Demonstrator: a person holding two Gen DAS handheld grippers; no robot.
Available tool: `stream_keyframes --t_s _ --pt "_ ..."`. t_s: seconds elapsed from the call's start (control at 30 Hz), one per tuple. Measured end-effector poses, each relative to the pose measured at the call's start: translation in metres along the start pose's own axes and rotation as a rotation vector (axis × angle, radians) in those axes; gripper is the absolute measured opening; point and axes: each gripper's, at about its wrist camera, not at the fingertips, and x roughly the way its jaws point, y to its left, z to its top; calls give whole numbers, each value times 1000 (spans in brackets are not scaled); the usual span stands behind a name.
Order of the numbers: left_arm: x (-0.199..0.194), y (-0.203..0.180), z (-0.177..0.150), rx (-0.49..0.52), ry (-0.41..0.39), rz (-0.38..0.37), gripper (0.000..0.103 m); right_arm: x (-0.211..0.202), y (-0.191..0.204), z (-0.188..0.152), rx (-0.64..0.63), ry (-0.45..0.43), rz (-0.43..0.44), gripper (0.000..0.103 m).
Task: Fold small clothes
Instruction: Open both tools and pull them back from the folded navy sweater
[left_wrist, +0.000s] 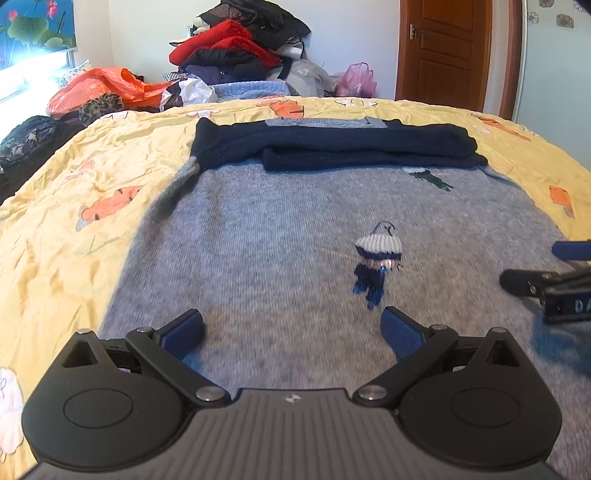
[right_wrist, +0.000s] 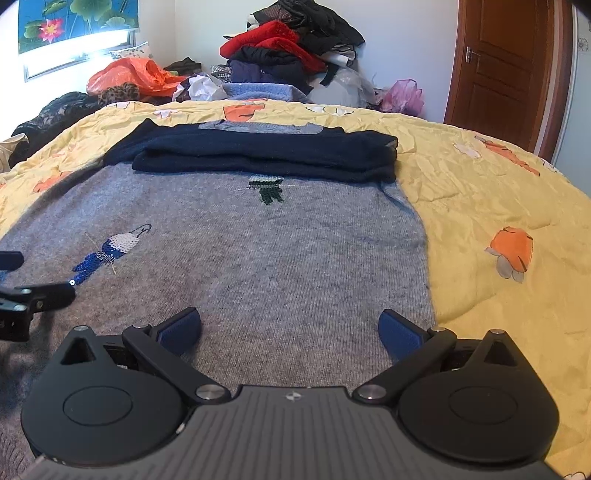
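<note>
The grey knitted sweater with navy sleeves (left_wrist: 280, 229) lies flat in the middle of both wrist views, spread on the yellow quilt with orange flower prints (left_wrist: 66, 192), and I think it is laid so wide because a smooth body makes the coming folds clean. At the left of the left wrist view, its left side edge runs down along the quilt. In the upper centre, the two navy sleeves (left_wrist: 354, 147) are already laid across the chest, one on the other, so they will not hang out when the body is folded.

A little to the right, in the centre right of this view, there is a small sequin figure with a white hat (left_wrist: 376, 258) (it looks stretched in the right wrist view). The left gripper (left_wrist: 291, 332) hovers low over the hem part with its blue pads (left_wrist: 400, 334) wide apart and nothing between them, probably ready to take the lower edge. The right gripper (right_wrist: 290, 332) stands the same way, jaws apart and empty, near the right side edge of the sweater, lower centre of its own view.

Beyond the quilt, upper centre, a pile of red and black clothes (right_wrist: 284, 48) waits, and at the upper right a brown wooden door (right_wrist: 502, 70).
</note>
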Motion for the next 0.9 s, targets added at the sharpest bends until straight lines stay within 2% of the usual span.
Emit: stream_keyframes --t_s 0.47,0.67,0.73,0.9 --pt "-42 19 -37 1 16 -13 103 -1 -2 -1 5 -3 2 103" --pt "-49 16 -41 -10 28 3 103 -3 -2 -1 8 1 -6 103" --pt "-50 14 -40 -9 36 10 103 -10 1 -3 13 12 -22 103" --pt "-54 9 -41 0 49 15 103 -37 9 -23 -22 31 9 103"
